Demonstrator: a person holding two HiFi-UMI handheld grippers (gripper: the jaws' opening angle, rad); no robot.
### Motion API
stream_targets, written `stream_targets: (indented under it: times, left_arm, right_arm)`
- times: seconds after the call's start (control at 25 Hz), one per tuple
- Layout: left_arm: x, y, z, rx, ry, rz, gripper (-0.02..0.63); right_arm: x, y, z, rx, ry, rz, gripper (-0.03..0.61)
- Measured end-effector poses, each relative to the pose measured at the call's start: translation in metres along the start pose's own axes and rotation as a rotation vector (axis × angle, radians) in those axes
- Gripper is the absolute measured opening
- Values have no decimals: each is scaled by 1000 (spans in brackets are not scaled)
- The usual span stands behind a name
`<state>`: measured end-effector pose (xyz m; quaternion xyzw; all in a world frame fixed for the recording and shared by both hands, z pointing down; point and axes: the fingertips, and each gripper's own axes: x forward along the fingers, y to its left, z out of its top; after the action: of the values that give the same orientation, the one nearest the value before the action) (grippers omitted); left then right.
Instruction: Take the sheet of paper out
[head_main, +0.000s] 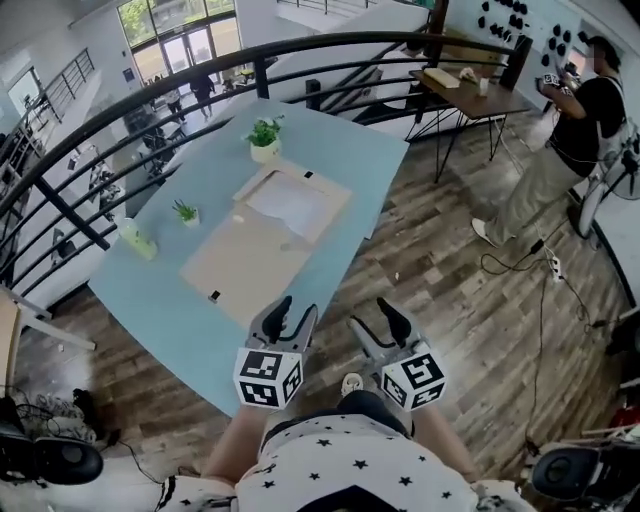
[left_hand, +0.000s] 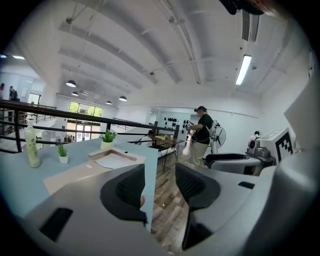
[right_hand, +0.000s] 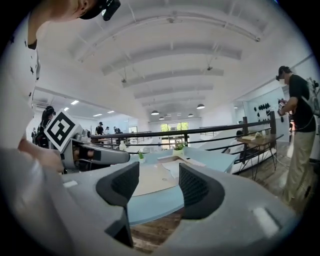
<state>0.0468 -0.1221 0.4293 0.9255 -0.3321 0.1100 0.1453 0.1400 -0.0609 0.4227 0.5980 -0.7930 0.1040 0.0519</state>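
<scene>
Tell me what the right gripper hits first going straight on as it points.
The right gripper would probably meet the near edge of the light blue table first, before the brown folder; depth is unclear.

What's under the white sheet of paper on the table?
The sheet of paper lies on an open brown folder, itself on the blue table. Anything beneath the sheet is covered.
</scene>
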Motion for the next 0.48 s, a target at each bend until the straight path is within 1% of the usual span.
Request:
stream_targets:
  times: [0.2,0.48]
  left_arm:
    - [35,11,10,-31,-7,98,186]
    - [75,19,17,-47,-19,203,186]
  right_arm:
    - [25,-37,10,-26,17,95,232]
    - [44,-80,11,-42,33,193,232]
